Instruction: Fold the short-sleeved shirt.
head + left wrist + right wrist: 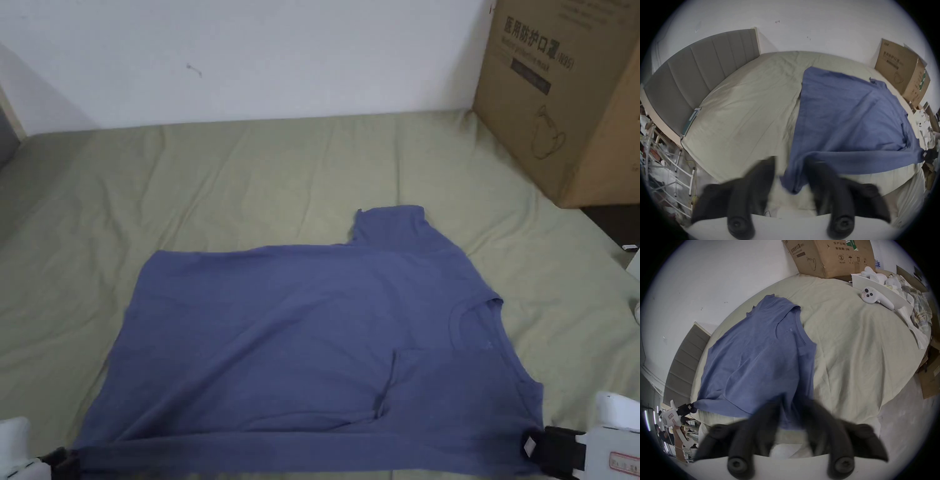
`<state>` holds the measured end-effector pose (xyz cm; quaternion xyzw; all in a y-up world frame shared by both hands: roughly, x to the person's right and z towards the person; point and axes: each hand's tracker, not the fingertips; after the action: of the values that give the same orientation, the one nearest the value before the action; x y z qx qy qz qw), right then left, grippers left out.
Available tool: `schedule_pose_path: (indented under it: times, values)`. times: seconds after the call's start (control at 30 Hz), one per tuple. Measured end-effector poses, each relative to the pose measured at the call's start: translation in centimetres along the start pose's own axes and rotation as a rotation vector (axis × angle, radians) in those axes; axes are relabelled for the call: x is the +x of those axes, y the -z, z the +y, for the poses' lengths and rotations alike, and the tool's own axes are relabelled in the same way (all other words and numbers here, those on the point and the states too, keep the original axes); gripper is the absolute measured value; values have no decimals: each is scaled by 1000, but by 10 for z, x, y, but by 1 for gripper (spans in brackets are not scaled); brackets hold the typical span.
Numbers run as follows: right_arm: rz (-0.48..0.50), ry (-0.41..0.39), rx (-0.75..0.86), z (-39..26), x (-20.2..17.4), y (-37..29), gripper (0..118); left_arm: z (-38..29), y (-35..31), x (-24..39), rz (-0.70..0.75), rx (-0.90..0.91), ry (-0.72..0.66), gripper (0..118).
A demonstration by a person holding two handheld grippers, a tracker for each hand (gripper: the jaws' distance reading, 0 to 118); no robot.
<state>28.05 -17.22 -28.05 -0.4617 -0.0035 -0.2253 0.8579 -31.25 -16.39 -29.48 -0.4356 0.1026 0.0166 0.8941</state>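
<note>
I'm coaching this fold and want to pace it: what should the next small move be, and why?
Probably lift both grippers together and carry the near edge away, toward the far edge. The left gripper and right gripper sit at the two near corners of the shirt, with that edge stretched between them, one sleeve already folded in, and the rest flat on the bed. Whether the jaws pinch the cloth is unclear.

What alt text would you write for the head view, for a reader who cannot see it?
A blue short-sleeved cotton shirt lies partly folded on a pale green bedsheet, its near edge held at both corners by the left gripper and the right gripper. A brown cardboard box stands at the far right against a white wall.
</note>
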Motion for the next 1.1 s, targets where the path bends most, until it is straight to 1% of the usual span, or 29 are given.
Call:
schedule_pose_path:
  times: [0.03, 0.07, 0.1, 0.2, 0.23, 0.27, 0.3, 0.33, 0.37, 0.4, 0.43, 0.47, 0.53, 0.57, 0.6, 0.63, 0.7, 0.73, 0.77, 0.8, 0.83, 0.9, 0.93, 0.97, 1.0, 1.03, 1.07, 1.1]
  values:
    - [-29, -20, -7, 2, -2, -1, 57, -1, 0, -1, 13, -8, 14, 74]
    - [-44, -39, -7, 4, -3, -3, 70, -3, -2, -3, 10, 2, 7, 90]
    - [-57, -72, 9, 5, -5, -7, 72, -5, -8, -6, 8, 8, -2, 97]
    - [-112, -150, 60, 4, -20, -29, 72, -10, -26, -15, -46, 39, -86, 97]
    - [-110, -172, 81, 3, -25, -38, 71, -12, -34, -18, -61, 50, -110, 96]
    - [-106, -191, 106, 1, -30, -46, 67, -15, -44, -19, -80, 71, -135, 92]
    - [-113, -204, 131, -1, -36, -55, 51, -17, -50, -21, -98, 77, -148, 80]
    - [-114, -205, 198, -6, -40, -64, 35, -21, -57, -23, -114, 90, -163, 52]
    - [-125, -189, 247, -10, -44, -72, 17, -25, -62, -23, -116, 98, -171, 25]
    - [-141, -151, 266, -13, -48, -74, 9, -29, -67, -21, -102, 90, -163, 5]
    - [-114, -126, 260, -16, -49, -75, 6, -34, -68, -19, -80, 88, -168, 4]
    - [-64, -128, 221, -20, -49, -73, 2, -39, -68, -18, -49, 92, -160, 3]
    - [-87, -135, 183, -27, -53, -63, 2, -43, -61, -18, -60, 63, -164, 4]
    - [-83, -176, 128, -29, -54, -57, 2, -44, -57, -19, -72, 42, -166, 5]
    - [-91, -192, 115, -32, -55, -50, 2, -43, -54, -20, -72, 39, -172, 7]
    - [-95, -191, 107, -34, -56, -46, 2, -43, -50, -22, -70, 44, -179, 10]
    - [-76, -179, 85, -34, -54, -42, 2, -36, -41, -27, -74, 48, -187, 18]
    - [-67, -167, 80, -35, -53, -39, 2, -32, -33, -27, -74, 30, -187, 52]
    - [-59, -161, 62, -33, -52, -36, 2, -27, -26, -27, -74, 14, -186, 74]
    - [-62, -157, 55, -32, -51, -34, 2, -25, -21, -28, -80, 20, -193, 84]
    - [-71, -155, 50, -32, -50, -31, 2, -24, -15, -25, -87, 21, -197, 88]
    - [-84, -154, 33, -31, -48, -27, 2, -20, -4, -20, -102, -1, -196, 87]
    - [-86, -150, 26, -30, -47, -26, 2, -19, 2, -20, -118, -10, -191, 84]
    - [-88, -145, 19, -30, -46, -24, 2, -20, 9, -18, -144, -21, -192, 70]
    - [-88, -143, 18, -30, -46, -24, 2, -20, 16, -17, -148, -34, -188, 39]
    - [-97, -139, 20, -30, -46, -24, 2, -21, 25, -13, -113, -62, -197, 2]
    - [-107, -137, 21, -30, -45, -24, 2, -23, 32, -14, -78, -81, -176, 2]
    - [-114, -139, 24, -30, -45, -24, 2, -25, 36, -11, -119, -121, -149, 2]
